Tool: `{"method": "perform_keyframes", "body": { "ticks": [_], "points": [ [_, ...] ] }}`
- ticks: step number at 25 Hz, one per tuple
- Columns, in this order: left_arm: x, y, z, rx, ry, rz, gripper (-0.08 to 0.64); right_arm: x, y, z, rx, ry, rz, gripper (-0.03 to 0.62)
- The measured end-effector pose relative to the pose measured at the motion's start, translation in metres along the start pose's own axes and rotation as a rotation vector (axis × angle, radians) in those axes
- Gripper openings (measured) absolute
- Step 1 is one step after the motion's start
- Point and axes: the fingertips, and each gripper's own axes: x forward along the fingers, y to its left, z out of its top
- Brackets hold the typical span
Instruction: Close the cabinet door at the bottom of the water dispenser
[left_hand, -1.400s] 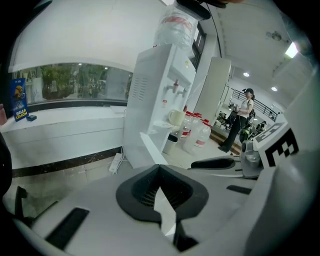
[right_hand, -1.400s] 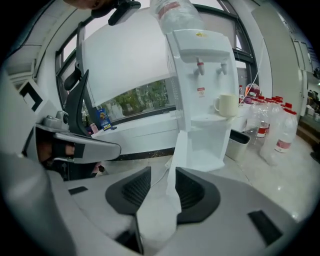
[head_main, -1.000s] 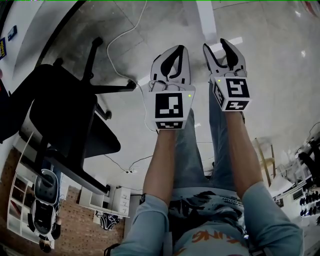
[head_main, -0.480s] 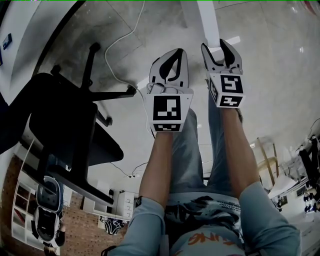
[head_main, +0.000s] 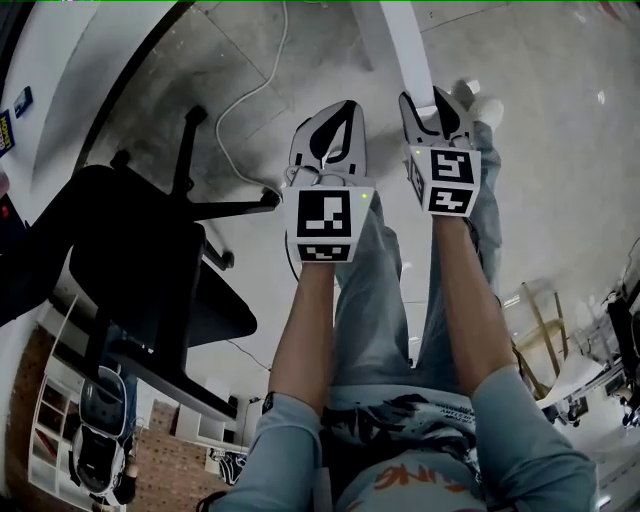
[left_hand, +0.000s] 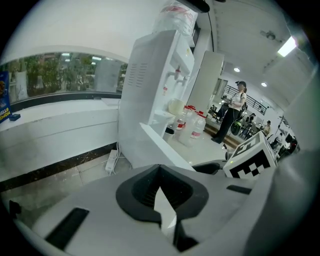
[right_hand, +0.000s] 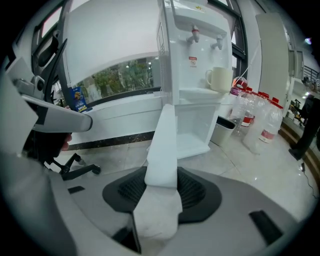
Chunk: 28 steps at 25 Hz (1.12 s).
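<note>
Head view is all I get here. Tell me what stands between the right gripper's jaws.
Observer: The free edge of the cabinet door. The right gripper has its jaws closing with that edge between them.
Operator: Report the cabinet itself.
Observer: The cabinet stands open at the base of the water dispenser.
Operator: Name anything sitting on the dispenser.
Observer: A cream mug stands on the ledge under the taps.

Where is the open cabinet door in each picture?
Head view: cabinet door, a white strip at top centre.
Left gripper view: the door at centre, slanting out from the water dispenser.
Right gripper view: the door at centre, edge-on.
Shared landmark: the water dispenser, in both gripper views only.
</note>
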Motion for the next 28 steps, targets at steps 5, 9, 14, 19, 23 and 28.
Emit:
{"method": "perform_keyframes", "body": {
  "ticks": [5,9,14,19,23,28],
  "points": [
    [0.010,-0.008,0.003,-0.021,0.006,0.039,0.011,0.000,-0.014,-0.002,-0.030,0.008,0.029,0.203],
    [0.017,-0.029,0.003,-0.045,0.015,0.066,0.011,-0.003,-0.033,0.000,-0.064,0.009,0.063,0.202],
    [0.036,-0.060,0.012,-0.072,0.021,0.077,0.011,-0.003,-0.066,0.003,-0.112,0.014,0.091,0.202],
    [0.057,-0.080,0.023,-0.079,0.031,0.094,0.011,-0.002,-0.096,0.008,-0.176,0.020,0.120,0.202],
    [0.078,-0.093,0.035,-0.085,0.026,0.106,0.011,0.001,-0.123,0.015,-0.209,0.005,0.135,0.204],
    [0.105,-0.109,0.048,-0.087,0.018,0.109,0.011,0.006,-0.150,0.022,-0.256,-0.004,0.157,0.207]
  ]
}}
